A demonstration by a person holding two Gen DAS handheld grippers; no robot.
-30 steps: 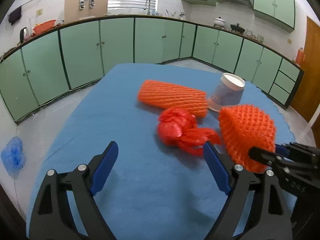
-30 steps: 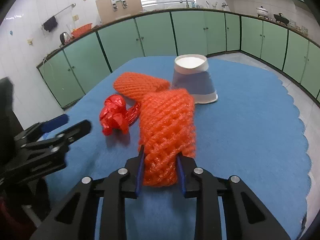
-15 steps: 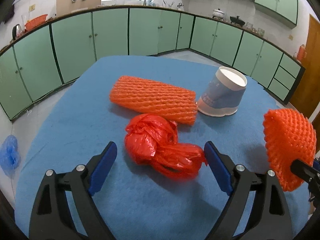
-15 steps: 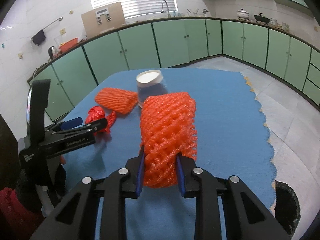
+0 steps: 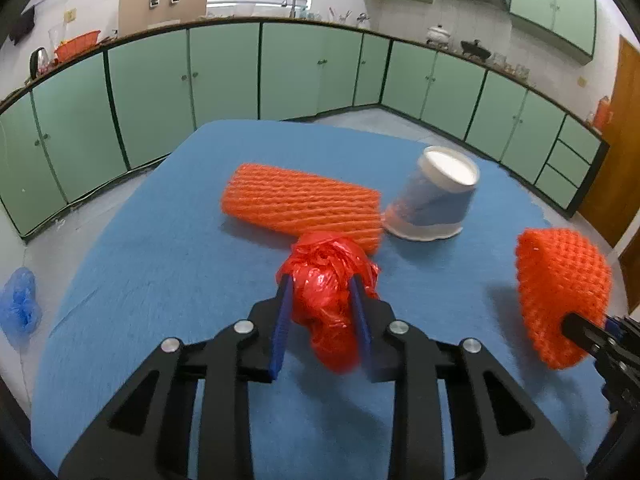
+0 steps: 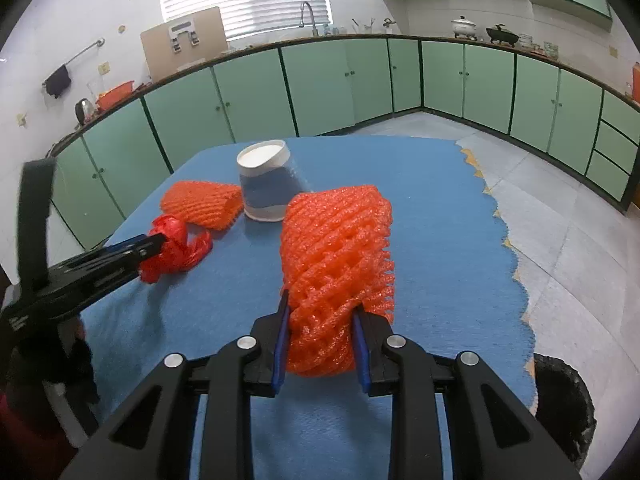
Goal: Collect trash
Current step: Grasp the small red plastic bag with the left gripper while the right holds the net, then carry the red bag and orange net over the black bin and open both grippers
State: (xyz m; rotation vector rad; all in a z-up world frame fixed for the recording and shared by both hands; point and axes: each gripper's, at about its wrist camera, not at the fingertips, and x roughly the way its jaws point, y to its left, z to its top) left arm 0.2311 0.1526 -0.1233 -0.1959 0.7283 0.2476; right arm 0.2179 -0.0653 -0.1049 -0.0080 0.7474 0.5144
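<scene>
Left gripper fingers, just closed, are gripping red bag; right gripper is gripping foam net. Second net and cup at 12 o'clock are being left on table.

- The table wears a blue cloth.
- Far centre lies an orange foam net sleeve.
- Right of it, touching, an upturned paper cup leans.

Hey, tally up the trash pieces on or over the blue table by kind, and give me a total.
Orange foam nets: 2, one on the table, one in the right gripper
Red plastic bag: 1, in the left gripper
Paper cup: 1, upside down
Total: 4
</scene>
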